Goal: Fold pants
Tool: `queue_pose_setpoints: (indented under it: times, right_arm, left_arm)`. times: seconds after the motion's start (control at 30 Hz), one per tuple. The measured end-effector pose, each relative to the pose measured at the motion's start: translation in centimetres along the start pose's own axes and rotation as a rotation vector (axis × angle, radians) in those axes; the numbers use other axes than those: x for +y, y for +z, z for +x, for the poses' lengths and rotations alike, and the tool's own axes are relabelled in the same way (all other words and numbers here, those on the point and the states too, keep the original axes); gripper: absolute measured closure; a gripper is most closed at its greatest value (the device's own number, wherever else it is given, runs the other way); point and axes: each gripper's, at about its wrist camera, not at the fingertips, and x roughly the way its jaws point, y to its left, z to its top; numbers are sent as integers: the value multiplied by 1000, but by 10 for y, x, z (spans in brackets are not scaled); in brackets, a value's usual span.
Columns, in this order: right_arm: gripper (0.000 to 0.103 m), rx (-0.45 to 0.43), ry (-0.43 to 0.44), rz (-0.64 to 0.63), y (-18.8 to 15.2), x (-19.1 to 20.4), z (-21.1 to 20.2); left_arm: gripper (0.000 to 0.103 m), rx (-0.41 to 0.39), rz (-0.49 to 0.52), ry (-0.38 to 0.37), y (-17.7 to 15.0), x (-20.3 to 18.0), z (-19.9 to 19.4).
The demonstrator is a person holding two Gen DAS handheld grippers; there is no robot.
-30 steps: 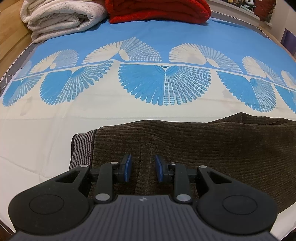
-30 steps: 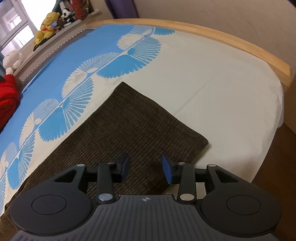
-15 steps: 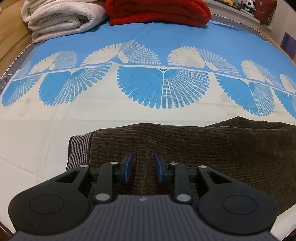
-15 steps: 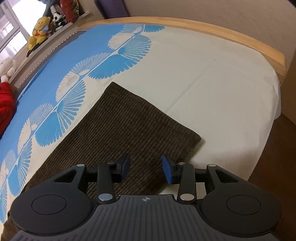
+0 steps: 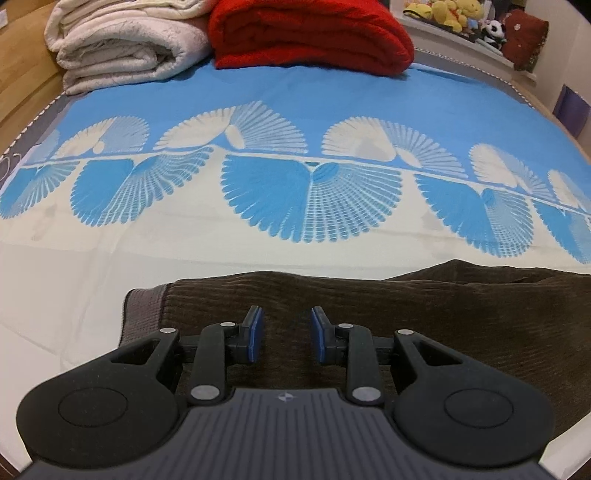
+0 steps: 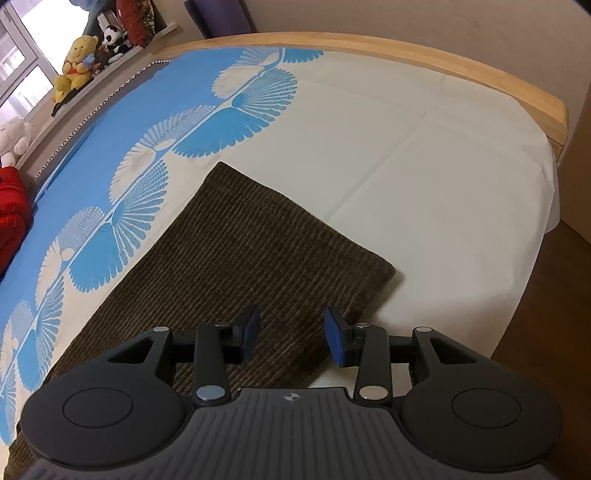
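Observation:
Dark brown corduroy pants [image 5: 443,306] lie flat along the near side of the bed. In the left wrist view their grey striped waistband [image 5: 142,314] ends at the left. My left gripper [image 5: 286,325] hovers over the waist end, open, with its blue pads apart and nothing pinched between them. The right wrist view shows the leg end of the pants [image 6: 240,251], with the hem running diagonally. Over the near hem corner my right gripper [image 6: 291,328] has its jaws opening, and only cloth lies below them, ungripped.
The bedsheet [image 5: 295,110] is blue and cream with a fan pattern. A folded white blanket [image 5: 125,44] and a red blanket [image 5: 310,33] lie at the far end. Plush toys [image 6: 75,62] line a sill. A wooden bed frame [image 6: 406,55] and brown floor [image 6: 546,332] border the right.
The right gripper's pads stand slightly wider apart than before. In the left wrist view the pants sit a little lower in the picture. Neither gripper has taken hold of anything.

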Motion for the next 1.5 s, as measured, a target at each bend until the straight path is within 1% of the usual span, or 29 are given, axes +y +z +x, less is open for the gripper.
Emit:
queue_pose_setpoints:
  times: [0.03,0.1,0.2,0.3,0.43,0.53,0.63,0.83,0.97,1.1,1.23,1.33,1.5]
  right_arm:
    - [58,11,-1,11,-1,-2,2]
    - [51,53,2,47,-3,-10,10]
    - [50,117,3,78,-6,-19,21]
    - [49,129,-18,77,-7,-21,26]
    - [48,147,-8,110,-9,-26,31]
    - [46,164,-7,123,-10,-28,37]
    - [44,164,-1,141,-9,-31,39]
    - [44,151,5,159,-7,-34,38]
    - [44,108,-15,216,-4,-45,31]
    - [44,68,8,300,-2,-58,23]
    - [44,71,23,381,-2,-72,25]
    - [44,62,68,454,-2,-82,29]
    - [44,21,114,494,0,-80,45]
  left_arm:
    - [72,-2,8,-3,1,-3,0]
    - [72,-3,20,-8,1,-10,1]
    - [72,8,33,-7,2,-17,5]
    - [72,13,43,-1,3,-21,8]
    - [72,7,40,-14,4,-22,8]
    - [71,13,55,-4,3,-26,9]
    - [71,15,56,0,4,-27,11]
    - [70,4,52,-15,5,-30,9]
    - [70,10,58,-11,7,-32,11]
    - [70,-5,53,-30,9,-36,8]
    - [70,1,66,-29,9,-43,10]
    - [70,5,69,-29,9,-45,12]
    - [70,15,89,-15,6,-46,15]
